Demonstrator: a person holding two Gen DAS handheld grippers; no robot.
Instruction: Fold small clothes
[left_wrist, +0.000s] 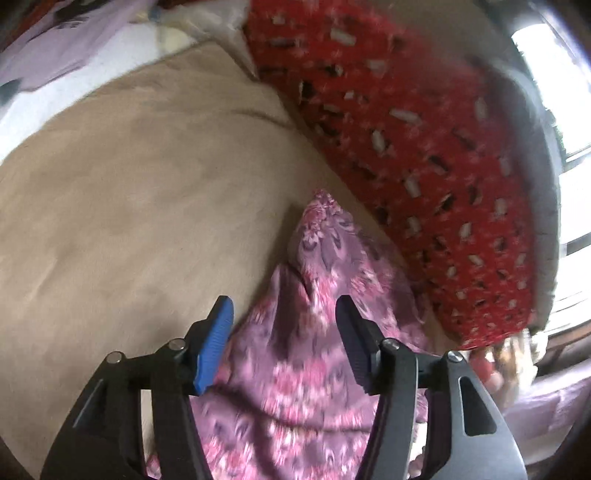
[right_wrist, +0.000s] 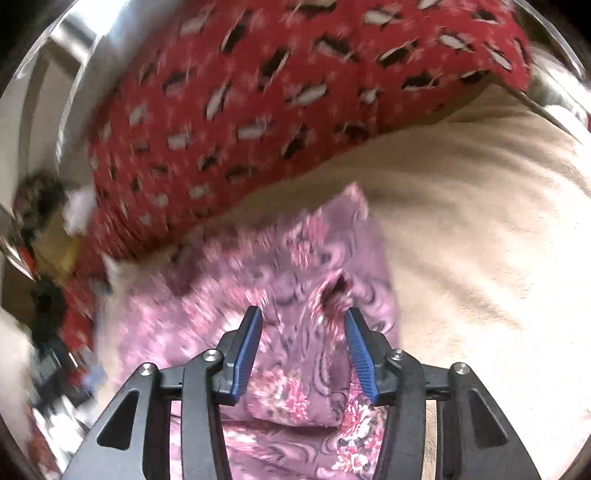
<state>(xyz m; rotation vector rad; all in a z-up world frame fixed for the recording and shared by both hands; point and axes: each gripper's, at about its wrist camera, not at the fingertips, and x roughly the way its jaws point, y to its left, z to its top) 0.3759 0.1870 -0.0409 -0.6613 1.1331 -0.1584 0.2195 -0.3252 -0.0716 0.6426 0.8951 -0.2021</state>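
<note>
- While both views are smeared by motion blur, you can still make out the pink-and-purple flowered garment lying crumpled on a tan bed cover.
- Your left gripper and its frame cut off the garment's near part, so you cannot see its near edge or its full outline.
- A red patterned pillow lies past the garment; its far edge runs out of the left view, and a grey rim borders it on the right.
- Clutter at the left edge of the right wrist view is too blurred to name, and so are the pale cloths in the top left corner of the left view.
- Your left gripper's jaws stand wide apart, with the garment showing between them; nothing is pinched, and you cannot tell whether the pads touch the cloth.
- Your right gripper has its jaws parted as well, a little narrower, and a raised fold of the garment sits just ahead of the gap.
- Whether the right jaws rest on the cloth or hang just above it cannot be told.
- From the right view, the garment's far corner points toward the pillow and stops just short of it.
</note>
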